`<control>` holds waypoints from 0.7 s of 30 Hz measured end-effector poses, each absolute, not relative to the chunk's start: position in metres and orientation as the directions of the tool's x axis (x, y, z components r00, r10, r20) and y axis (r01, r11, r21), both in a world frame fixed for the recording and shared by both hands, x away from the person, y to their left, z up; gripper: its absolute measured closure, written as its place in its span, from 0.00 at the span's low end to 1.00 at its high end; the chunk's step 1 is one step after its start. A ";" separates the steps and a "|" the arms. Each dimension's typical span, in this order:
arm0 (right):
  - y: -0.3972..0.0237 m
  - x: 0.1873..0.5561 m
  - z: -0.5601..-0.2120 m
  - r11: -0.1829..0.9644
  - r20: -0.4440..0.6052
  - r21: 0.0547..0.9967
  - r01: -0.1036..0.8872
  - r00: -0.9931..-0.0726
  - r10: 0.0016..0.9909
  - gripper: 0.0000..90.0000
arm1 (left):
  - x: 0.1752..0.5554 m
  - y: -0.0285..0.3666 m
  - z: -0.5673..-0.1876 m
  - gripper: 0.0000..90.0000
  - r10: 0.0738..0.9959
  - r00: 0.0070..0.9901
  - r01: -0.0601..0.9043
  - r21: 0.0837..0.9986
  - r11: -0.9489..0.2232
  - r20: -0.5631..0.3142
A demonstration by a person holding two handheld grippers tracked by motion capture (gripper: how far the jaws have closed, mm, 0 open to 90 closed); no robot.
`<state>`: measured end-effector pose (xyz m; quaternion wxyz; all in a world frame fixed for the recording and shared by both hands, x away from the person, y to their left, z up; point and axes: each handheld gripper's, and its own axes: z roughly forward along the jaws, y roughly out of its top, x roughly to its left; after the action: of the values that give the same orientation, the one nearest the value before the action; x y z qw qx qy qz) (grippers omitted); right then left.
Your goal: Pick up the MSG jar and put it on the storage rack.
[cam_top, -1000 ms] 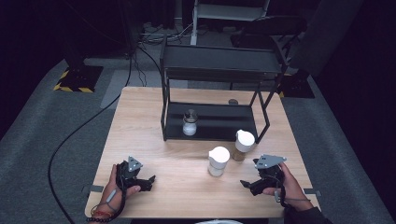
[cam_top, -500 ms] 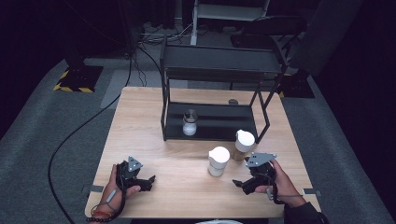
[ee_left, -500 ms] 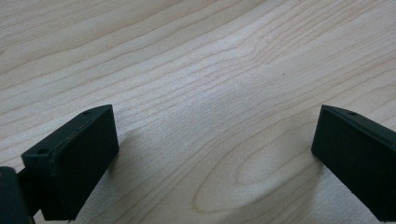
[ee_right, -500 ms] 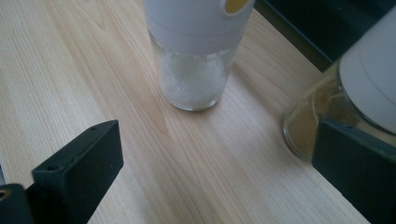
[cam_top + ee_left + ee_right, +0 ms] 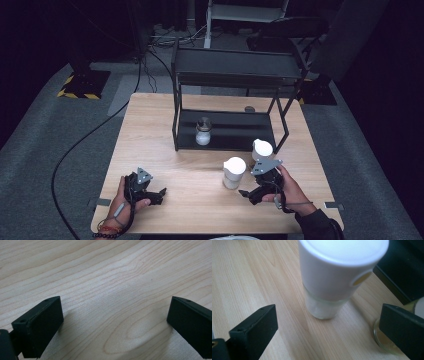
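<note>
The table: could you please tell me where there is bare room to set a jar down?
The table is bare left of the black rack, and between the left hand-held gripper and the near white-capped jar. It is crowded at front right: that jar, a second white-capped jar and the open right hand-held gripper sit close together.

Each gripper is black with two blocky, flat-faced jaws bearing small screw holes, and carries a grey three-cornered plate on top. The right gripper matches it. The left wrist wears red and dark beaded bracelets; the right arm has a dark sleeve.
</note>
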<state>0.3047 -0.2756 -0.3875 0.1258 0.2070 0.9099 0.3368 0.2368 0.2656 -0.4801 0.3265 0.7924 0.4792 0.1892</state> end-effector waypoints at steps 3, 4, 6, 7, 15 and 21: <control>-0.270 0.307 -0.386 0.689 -0.089 0.663 0.293 -0.883 0.462 0.02 | 0.237 0.266 -0.480 0.01 0.883 0.469 0.636 0.699 -0.327 -0.013; -0.268 0.308 -0.386 0.689 -0.090 0.663 0.293 -0.883 0.462 0.02 | 0.237 0.266 -0.480 0.01 0.883 0.469 0.636 0.699 -0.328 -0.013; -0.264 0.309 -0.384 0.689 -0.087 0.660 0.300 -0.881 0.466 0.03 | 0.237 0.266 -0.480 0.01 0.883 0.469 0.636 0.699 -0.328 -0.013; -0.261 0.310 -0.384 0.694 -0.092 0.656 0.296 -0.881 0.463 0.03 | 0.237 0.266 -0.480 0.01 0.883 0.470 0.636 0.699 -0.328 -0.012; -0.243 0.314 -0.384 0.710 -0.107 0.638 0.298 -0.879 0.465 0.03 | 0.237 0.266 -0.480 0.01 0.883 0.469 0.636 0.699 -0.327 -0.013; -0.231 0.318 -0.384 0.714 -0.108 0.632 0.302 -0.878 0.467 0.04 | 0.237 0.266 -0.480 0.01 0.883 0.469 0.636 0.699 -0.327 -0.013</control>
<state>0.3181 -0.2313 -0.3838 0.1311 0.2097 0.9163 0.3150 0.2368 0.2656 -0.4801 0.3265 0.7924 0.4792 0.1893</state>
